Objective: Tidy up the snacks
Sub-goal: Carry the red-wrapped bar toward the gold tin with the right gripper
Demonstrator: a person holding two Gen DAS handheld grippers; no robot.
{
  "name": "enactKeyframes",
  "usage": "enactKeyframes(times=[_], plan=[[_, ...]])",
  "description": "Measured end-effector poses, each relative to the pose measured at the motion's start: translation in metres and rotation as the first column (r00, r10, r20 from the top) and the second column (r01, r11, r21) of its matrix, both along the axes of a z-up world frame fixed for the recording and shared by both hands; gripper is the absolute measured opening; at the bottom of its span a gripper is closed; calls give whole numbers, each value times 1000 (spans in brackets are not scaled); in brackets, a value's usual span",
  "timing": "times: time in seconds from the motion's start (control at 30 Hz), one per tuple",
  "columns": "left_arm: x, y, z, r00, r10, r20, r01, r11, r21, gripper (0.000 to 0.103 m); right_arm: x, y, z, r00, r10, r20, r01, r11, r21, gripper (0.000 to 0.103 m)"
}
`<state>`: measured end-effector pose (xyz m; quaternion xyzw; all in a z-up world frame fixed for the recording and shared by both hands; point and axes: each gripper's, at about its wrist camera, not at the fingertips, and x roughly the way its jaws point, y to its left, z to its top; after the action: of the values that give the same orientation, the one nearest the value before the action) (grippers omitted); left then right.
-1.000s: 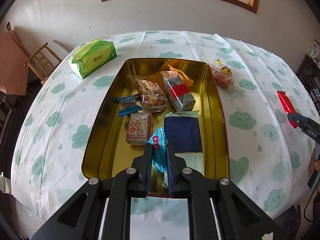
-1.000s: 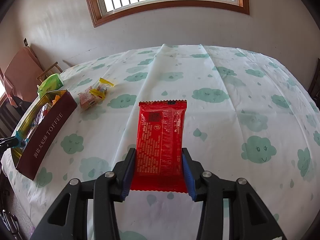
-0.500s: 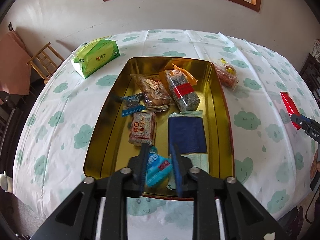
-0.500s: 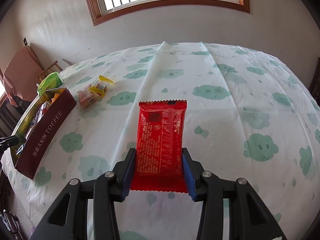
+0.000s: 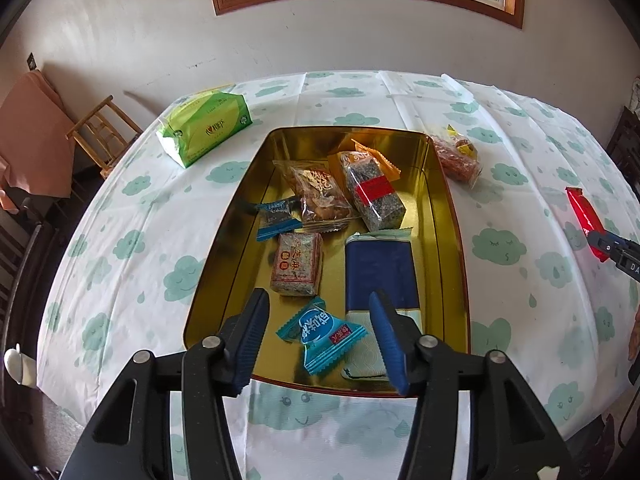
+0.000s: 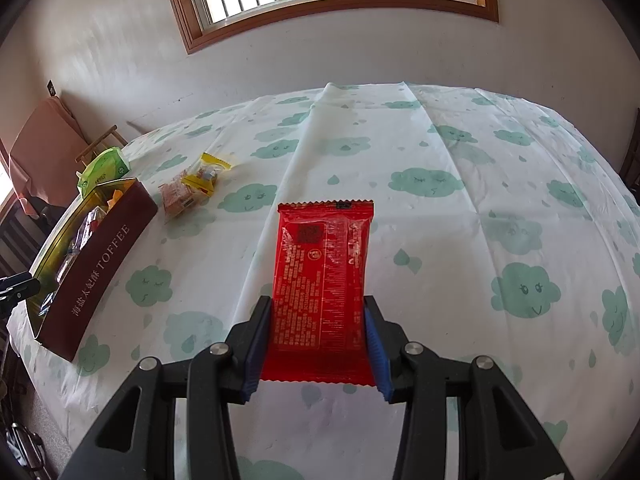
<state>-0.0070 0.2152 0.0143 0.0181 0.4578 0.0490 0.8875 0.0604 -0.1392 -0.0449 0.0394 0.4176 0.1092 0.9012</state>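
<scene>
Two views — "TOFFEE" tin (image 6: 100,276) lettering right-only

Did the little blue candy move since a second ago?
Yes. The blue candy was pinched upright in the left gripper; now the jaws are wide apart and it lies flat on the floor of the gold tin, near its front wall.

The maroon outer wall of the tin (image 6: 100,276) reads "TOFFEE" after Chinese characters. Print on the red packet (image 6: 322,292) and other wrappers is illegible.
</scene>
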Motion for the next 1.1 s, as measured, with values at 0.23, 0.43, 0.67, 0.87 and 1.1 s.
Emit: enactKeyframes(times=[0.23,0.43,0.67,0.87,1.1], plan=[[-4,0,3,1000,7,11,-7,1000,14,53,-4,4,3,1000,5,1,-5,1000,7,44],[-8,2,4,1000,10,17,-10,1000,20,58,-7,12,8,1000,21,3,-21,1000,16,44],[-11,6,6,1000,16,22,-16,1000,16,62,-10,31,23,998,60,26,-60,998,17,44],[-17,14,7,999,29,29,-29,1000,10,65,-12,52,38,994,99,43,-100,995,28,44],[-21,22,5,999,43,33,-44,999,2,70,-15,87,55,984,164,62,-167,985,47,44]])
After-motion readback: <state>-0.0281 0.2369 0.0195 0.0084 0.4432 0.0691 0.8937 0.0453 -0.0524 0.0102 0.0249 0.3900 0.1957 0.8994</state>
